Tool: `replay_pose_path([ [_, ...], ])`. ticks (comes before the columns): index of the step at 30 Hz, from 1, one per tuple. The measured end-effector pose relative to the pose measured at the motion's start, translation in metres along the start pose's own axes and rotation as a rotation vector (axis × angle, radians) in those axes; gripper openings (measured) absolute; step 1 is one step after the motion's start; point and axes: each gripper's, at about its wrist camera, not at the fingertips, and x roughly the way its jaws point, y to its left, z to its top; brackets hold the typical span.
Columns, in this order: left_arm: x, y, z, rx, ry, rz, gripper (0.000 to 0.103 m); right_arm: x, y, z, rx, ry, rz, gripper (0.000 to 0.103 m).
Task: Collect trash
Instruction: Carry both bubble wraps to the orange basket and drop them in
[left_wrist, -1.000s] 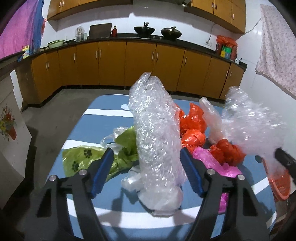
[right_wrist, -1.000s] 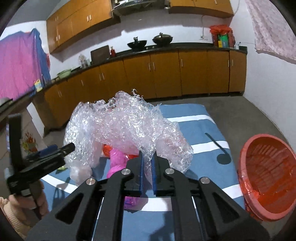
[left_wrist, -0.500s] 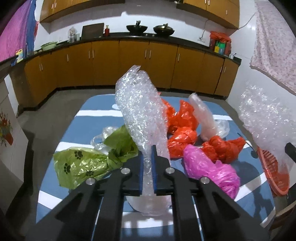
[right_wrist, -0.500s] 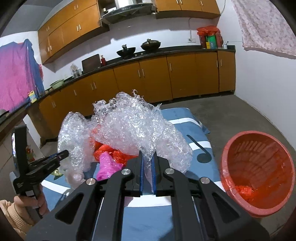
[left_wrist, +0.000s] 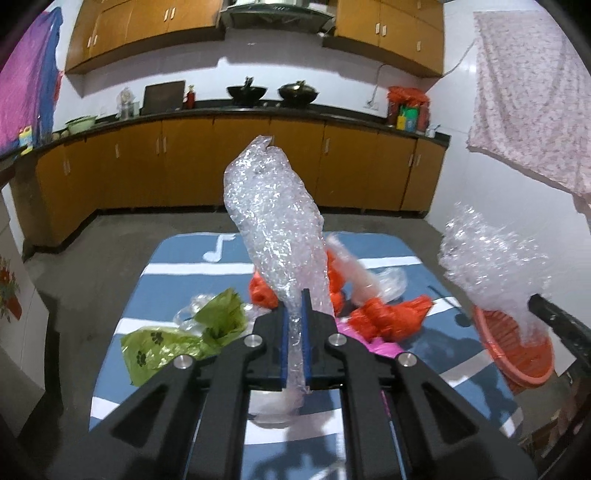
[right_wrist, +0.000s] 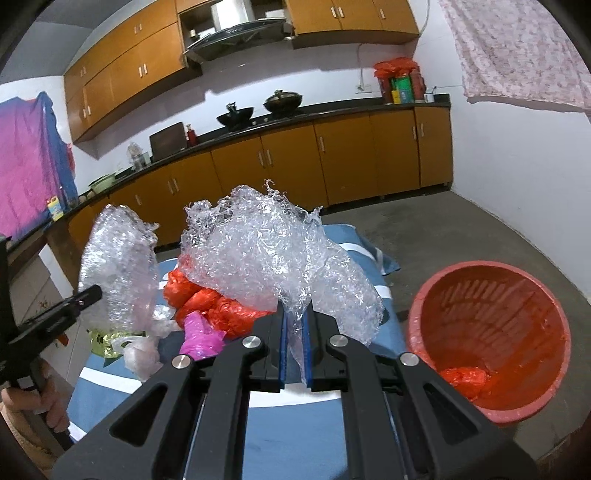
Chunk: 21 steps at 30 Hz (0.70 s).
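Progress is early: our left gripper (left_wrist: 294, 314) clamps one bubble wrap roll (left_wrist: 275, 229), our right gripper (right_wrist: 294, 325) clamps another wad (right_wrist: 273, 254) near the red basket (right_wrist: 554, 325); coloured bags (right_wrist: 210, 302) wait on the table (right_wrist: 295, 435).

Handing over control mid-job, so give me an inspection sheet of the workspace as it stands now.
Surface: blue striped table cover, strewn with bags.
Job's things: tall bubble wrap roll and crumpled bubble wrap sheet, both lifted; red basket beside the table, one orange bag inside.
Clutter: green paw-print bag, orange bags, pink bag, clear bags.
Grippers: left gripper shut on the roll, just closed; right gripper shut on the sheet.
Cables: one wall cord above the counter.
Surroundings: kitchen cabinets, woks, hanging cloths.
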Motion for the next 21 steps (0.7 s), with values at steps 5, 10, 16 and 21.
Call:
replay_pose_path([
  [5, -0.014, -0.025, 0.005, 0.034, -0.022, -0.059, 0.007, -0.011, -0.018, 0.001, 0.025, -0.019, -0.05, 0.007],
  [10, -0.02, -0.05, 0.005, 0.068, -0.023, -0.118, 0.007, -0.022, -0.04, 0.003, 0.061, -0.038, -0.125, 0.007],
  [16, -0.023, -0.09, 0.001, 0.113, -0.017, -0.202, 0.007, -0.038, -0.074, 0.001, 0.138, -0.057, -0.232, 0.007],
  [21, -0.02, -0.125, -0.004, 0.145, -0.012, -0.267, 0.007, -0.051, -0.099, -0.003, 0.183, -0.068, -0.304, 0.007],
])
